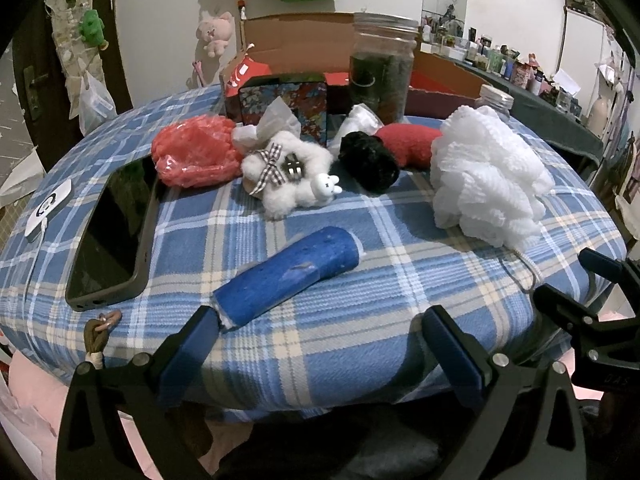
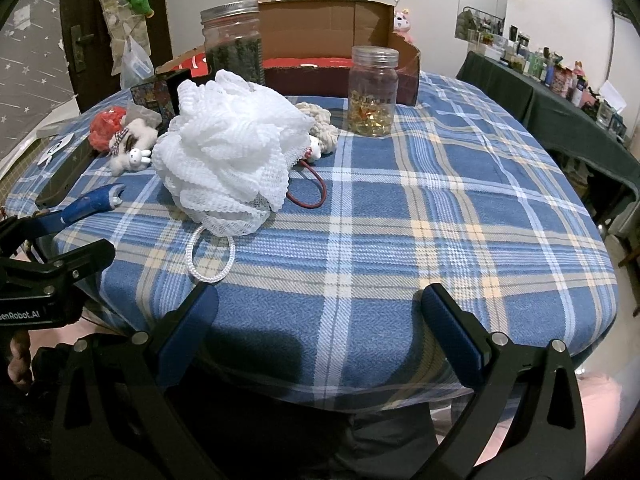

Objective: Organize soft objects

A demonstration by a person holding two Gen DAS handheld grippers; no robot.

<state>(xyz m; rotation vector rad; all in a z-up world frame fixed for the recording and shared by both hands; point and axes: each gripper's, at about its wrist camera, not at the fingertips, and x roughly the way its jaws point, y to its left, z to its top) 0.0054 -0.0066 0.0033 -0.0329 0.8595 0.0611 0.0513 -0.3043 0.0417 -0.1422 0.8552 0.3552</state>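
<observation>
Soft things lie on the blue plaid table (image 1: pixel 360 332): a blue foam roll (image 1: pixel 286 276), a white fluffy plush with a checked bow (image 1: pixel 286 174), a red mesh puff (image 1: pixel 194 152), a black fuzzy ball (image 1: pixel 368 160), a red plush (image 1: pixel 412 144) and a white bath pouf (image 1: pixel 488 176). My left gripper (image 1: pixel 320 320) is open at the near table edge, its left fingertip (image 1: pixel 208 320) touching the roll's near end. My right gripper (image 2: pixel 320 300) is open and empty over the near edge; the pouf (image 2: pixel 228 148) lies ahead-left of it.
A phone (image 1: pixel 114 232) lies at the left. A cardboard box (image 1: pixel 304 40), a patterned tin (image 1: pixel 284 100), a tall dark-filled jar (image 1: pixel 382 68) and a jar of yellow capsules (image 2: pixel 372 92) stand at the back. A cream knitted item (image 2: pixel 320 120) and red cord loop (image 2: pixel 316 192) lie behind the pouf.
</observation>
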